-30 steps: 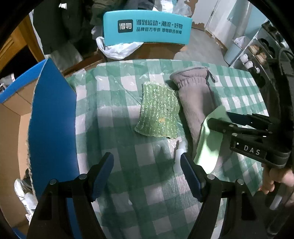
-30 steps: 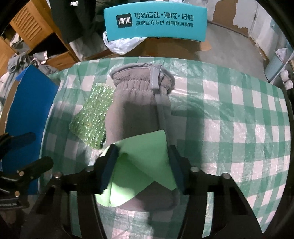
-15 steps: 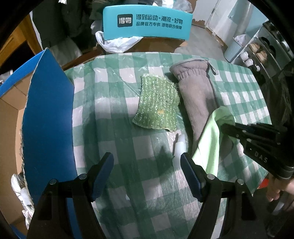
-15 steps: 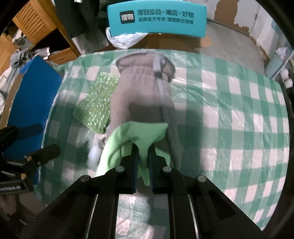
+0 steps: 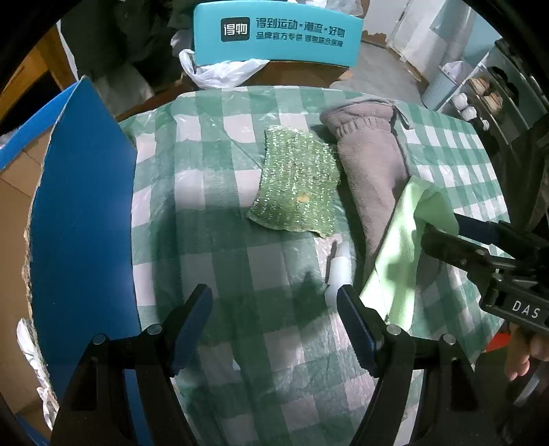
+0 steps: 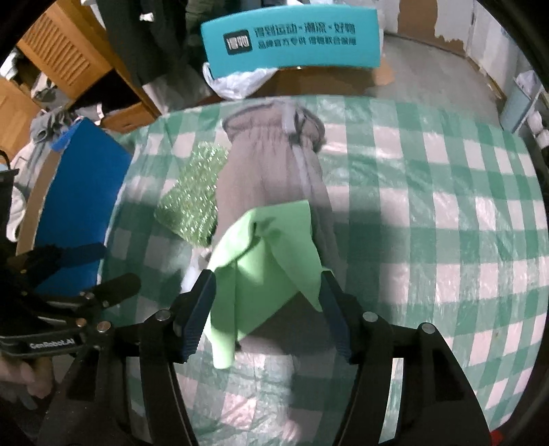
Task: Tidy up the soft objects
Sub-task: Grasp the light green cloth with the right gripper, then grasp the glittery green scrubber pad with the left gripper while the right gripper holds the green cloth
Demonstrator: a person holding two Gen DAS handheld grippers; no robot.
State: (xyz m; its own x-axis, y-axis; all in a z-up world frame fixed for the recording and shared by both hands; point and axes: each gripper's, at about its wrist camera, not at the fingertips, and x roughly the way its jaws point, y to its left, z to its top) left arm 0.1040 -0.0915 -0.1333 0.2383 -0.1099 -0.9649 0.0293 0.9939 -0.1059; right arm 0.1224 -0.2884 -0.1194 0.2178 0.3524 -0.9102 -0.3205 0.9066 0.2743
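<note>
Lying on the checked table (image 5: 223, 240), L to R: blue box (image 5: 82, 206), sparkly green cloth (image 5: 295, 185), grey garment (image 5: 374, 171) w/ light green cloth (image 6: 264, 260) draped on it. Left gripper (image 5: 274, 326) fingers apart, empty. Right gripper (image 6: 267, 308) apart around the cloth; only left view shows a small white bottle (image 5: 338, 271).

The counter (image 5: 219, 192) has a cover in green and white checks, with a shiny clear film on it. The sponge cloth (image 5: 296, 185) is glittery green with one small yellow spot. The glove (image 5: 372, 164) is plain grey-brown with a ribbed cuff. The cloth (image 6: 260, 254) is plain light green. The box flap (image 5: 82, 212) is deep blue, brown cardboard beside it. The sign (image 5: 278, 32) is teal with white letters. Both tongs are black with blue pads (image 5: 192, 319).
</note>
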